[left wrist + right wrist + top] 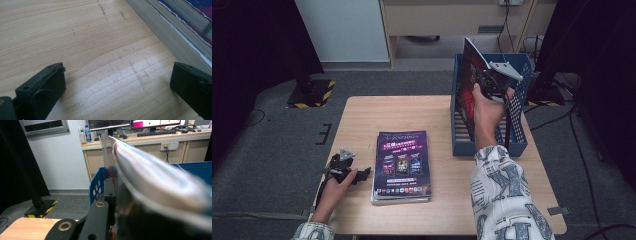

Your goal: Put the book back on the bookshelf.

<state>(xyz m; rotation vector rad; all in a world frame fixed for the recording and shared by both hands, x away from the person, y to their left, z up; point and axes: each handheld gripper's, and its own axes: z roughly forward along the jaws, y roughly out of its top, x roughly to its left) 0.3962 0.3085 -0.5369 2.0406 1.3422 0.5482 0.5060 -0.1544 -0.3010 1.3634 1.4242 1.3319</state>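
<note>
The fingers of the right gripper point(488, 82) are clamped on a magazine point(471, 80), upright over the blue crate point(517, 140); the left gripper point(362, 175) rests released beside the stack of magazines point(402, 167).

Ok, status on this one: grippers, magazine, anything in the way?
Right gripper shut on magazine, upright over blue crate. Left gripper open on table beside stack. Nothing blocking.

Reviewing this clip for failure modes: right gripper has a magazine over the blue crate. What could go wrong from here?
1. The right gripper pinches the magazine by one edge; its pages bow in the right gripper view, so it may splay or slip.
2. It stands tilted above the blue crate and could catch the rim or flop flat.
3. The left gripper, open beside the stack, could nudge it.
</note>
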